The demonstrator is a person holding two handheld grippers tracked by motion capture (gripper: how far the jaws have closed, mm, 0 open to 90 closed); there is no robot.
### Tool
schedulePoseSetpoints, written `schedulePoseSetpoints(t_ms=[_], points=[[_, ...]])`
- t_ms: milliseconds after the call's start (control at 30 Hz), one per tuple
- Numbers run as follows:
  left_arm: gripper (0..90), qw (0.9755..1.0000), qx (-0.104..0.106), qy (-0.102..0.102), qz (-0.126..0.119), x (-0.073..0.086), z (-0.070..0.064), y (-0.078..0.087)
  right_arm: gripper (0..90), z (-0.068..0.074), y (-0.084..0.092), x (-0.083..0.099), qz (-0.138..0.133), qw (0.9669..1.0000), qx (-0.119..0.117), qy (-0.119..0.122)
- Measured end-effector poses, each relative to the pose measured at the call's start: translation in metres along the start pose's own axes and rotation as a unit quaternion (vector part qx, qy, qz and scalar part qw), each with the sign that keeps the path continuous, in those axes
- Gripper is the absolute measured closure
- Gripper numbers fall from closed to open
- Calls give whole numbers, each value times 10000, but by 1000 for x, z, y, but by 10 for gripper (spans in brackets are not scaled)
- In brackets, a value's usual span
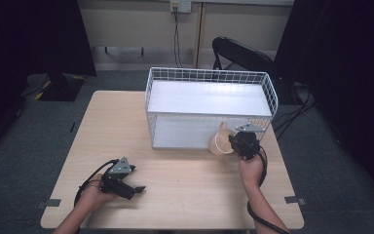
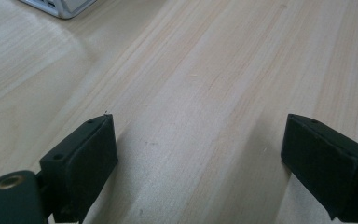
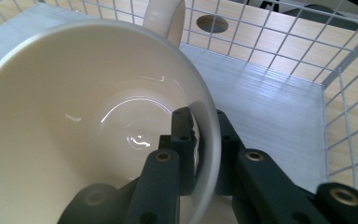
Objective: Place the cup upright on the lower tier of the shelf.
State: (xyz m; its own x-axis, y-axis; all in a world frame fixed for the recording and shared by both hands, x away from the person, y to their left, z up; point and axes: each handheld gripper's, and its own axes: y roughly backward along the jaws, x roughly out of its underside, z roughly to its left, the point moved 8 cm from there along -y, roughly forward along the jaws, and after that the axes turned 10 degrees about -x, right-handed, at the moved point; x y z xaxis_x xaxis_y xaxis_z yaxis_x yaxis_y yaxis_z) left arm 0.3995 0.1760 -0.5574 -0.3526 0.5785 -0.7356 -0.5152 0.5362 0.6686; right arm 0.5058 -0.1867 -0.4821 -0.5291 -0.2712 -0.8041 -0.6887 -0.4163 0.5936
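Clamping the cream cup [image 3: 88, 107] by its rim, the right claw [image 3: 200, 154] holds it at the wire rack's [image 1: 209, 78] lower shelf, frame centre-right; setting down remains. Left claw [image 1: 126, 187] rests apart on the desk [image 1: 185, 180].

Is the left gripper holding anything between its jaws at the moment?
No, the left gripper stands wide open with just bare table between its jaws.

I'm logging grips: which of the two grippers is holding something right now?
The right gripper: its jaws pinch the wall of the cream ceramic cup at the white wire rack. The left gripper stands open over bare table.
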Motion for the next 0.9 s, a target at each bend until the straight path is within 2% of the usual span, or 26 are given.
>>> schedulePoseSetpoints(t_ms=[633, 900], points=[[100, 10000, 1, 2, -5, 0, 0, 0, 833, -5, -11, -5, -153, 9993, 334, 68], [100, 10000, 1, 1, -1, 0, 0, 0, 831, -3, -13, -7, -182, 9992, 340, 68]])
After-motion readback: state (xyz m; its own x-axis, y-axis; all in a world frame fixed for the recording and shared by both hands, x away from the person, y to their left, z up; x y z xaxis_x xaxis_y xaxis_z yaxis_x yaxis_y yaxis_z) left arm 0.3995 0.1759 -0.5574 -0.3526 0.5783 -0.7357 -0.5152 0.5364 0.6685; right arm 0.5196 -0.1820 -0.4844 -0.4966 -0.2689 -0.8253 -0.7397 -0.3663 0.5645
